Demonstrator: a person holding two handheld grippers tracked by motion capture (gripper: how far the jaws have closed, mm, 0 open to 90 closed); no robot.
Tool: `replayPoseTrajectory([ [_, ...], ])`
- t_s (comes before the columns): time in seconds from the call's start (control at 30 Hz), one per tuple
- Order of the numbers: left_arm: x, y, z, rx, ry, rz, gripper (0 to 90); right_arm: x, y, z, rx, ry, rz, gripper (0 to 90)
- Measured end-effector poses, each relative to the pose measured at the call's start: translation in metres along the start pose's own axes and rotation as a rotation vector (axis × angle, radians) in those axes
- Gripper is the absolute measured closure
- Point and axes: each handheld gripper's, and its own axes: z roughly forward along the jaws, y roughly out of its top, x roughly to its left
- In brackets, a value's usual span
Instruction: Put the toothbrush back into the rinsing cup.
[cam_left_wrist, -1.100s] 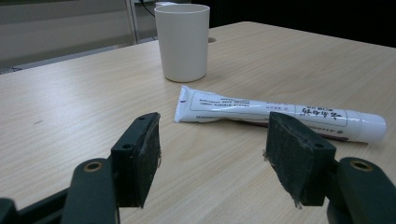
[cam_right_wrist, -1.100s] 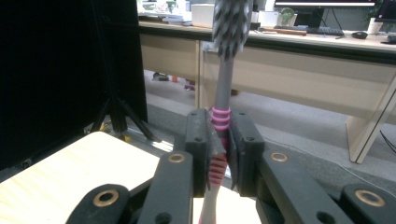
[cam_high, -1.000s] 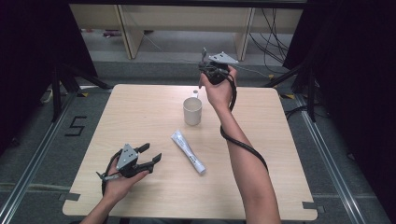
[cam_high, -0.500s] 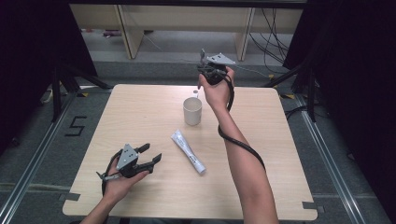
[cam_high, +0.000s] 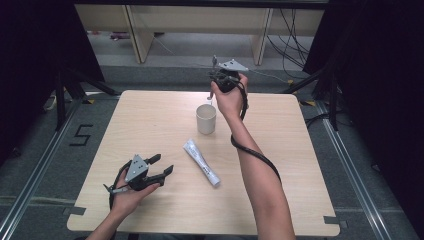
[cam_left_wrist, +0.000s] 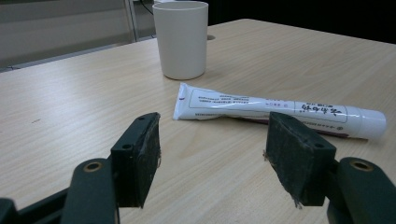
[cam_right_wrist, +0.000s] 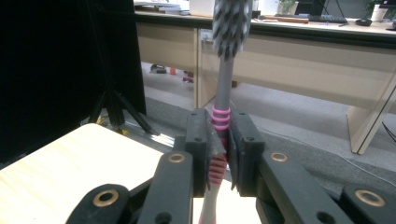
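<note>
While the right gripper (cam_high: 216, 80) is raised above the far edge of the table (cam_high: 300, 165), its two black jaws are clamped on a toothbrush (cam_right_wrist: 223, 93). In the right gripper view the toothbrush stands upright between the pads, held at its pink ribbed grip, with a grey neck rising to a head of grey and white bristles at the top of the picture. In the high view the handle's lower end hangs just above and behind a cream cup (cam_high: 206, 118), which stands upright on the table near its far middle, apart from the brush.

The left gripper (cam_high: 161, 166) rests low over the near left part of the table, held in the person's left hand (cam_high: 131, 196). Its jaws are wide apart with nothing between them, and they point toward a white toothpaste tube (cam_left_wrist: 275, 111). The tube lies flat on the wood between the cup and the left gripper, its cap end toward the near side, close to the jaws but not touching them
</note>
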Motion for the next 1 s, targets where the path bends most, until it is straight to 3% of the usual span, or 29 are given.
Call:
replayPoseTrajectory([
  [0.13,0.0,0.0,0.001,-0.003,-0.001,-0.003,34.8,-0.001,-0.002,0.004,0.005,0.004,-0.018,79.8],
  [0.43,0.0,-0.001,0.001,-0.006,-0.008,-0.002,34.8,0.002,-0.006,0.013,0.013,0.003,0.001,79.8],
  [0.63,0.0,-0.001,0.001,-0.003,-0.009,0.001,34.8,0.001,-0.008,0.017,0.017,0.001,-0.018,79.8],
  [1.0,0.0,-0.001,0.001,0.006,-0.005,0.002,34.7,0.001,-0.012,0.023,0.04,-0.005,-0.007,79.7],
])
